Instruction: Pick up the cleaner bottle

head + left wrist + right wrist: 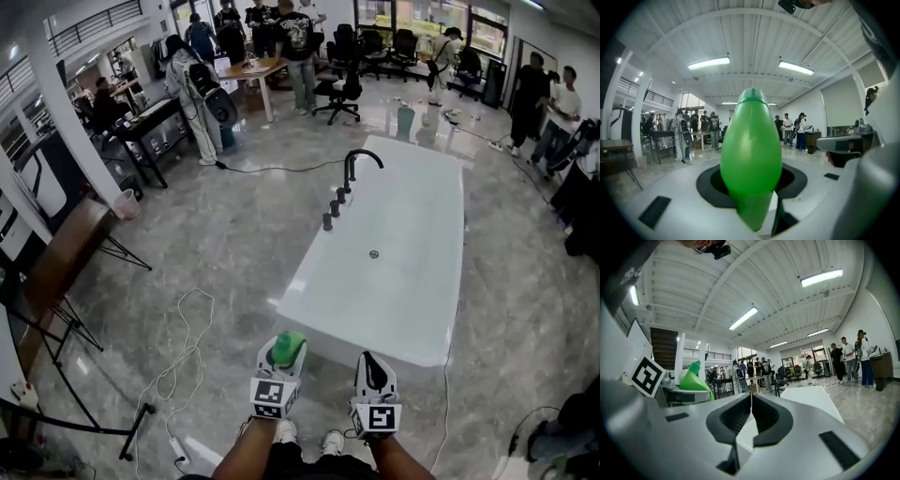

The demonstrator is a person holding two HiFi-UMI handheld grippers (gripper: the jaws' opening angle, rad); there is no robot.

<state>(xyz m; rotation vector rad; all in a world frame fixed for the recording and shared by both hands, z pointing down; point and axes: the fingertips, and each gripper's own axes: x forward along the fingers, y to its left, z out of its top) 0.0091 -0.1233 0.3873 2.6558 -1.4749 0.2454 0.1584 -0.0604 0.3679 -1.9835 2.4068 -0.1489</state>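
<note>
- Green cleaner bottle (pixel 751 154) sits between the jaws of the left gripper (pixel 752 190), cap end up, and fills the middle of the left gripper view.
- Left jaws are clamped on the bottle's lower body, dark pads tight against both sides, so it's a firm grip.
- In the head view the bottle (pixel 288 347) shows as a green top poking out of the left gripper (pixel 283 362). It's held in the air above the floor (pixel 234 244), just short of the near end of the bathtub (pixel 412 314).
- Right gripper view catches the same bottle (pixel 695 378) off to its left, slightly tilted (neck leaning left).
- Right gripper (pixel 750 420) has its jaws closed together, pads meeting with nothing between them.
- In the head view the right gripper (pixel 372 366) is beside the left one, at about the same level, close but not touching.
- The person's shoes (pixel 284 431) show below, between the two grippers.
- The bathtub is white, with a black faucet (pixel 356 164) on its left rim.
- A white cable (pixel 173 366) loops over the marble floor to the left.
- Far back, people (pixel 295 37) stand around a table (pixel 258 67) and office chairs (pixel 342 94).
</note>
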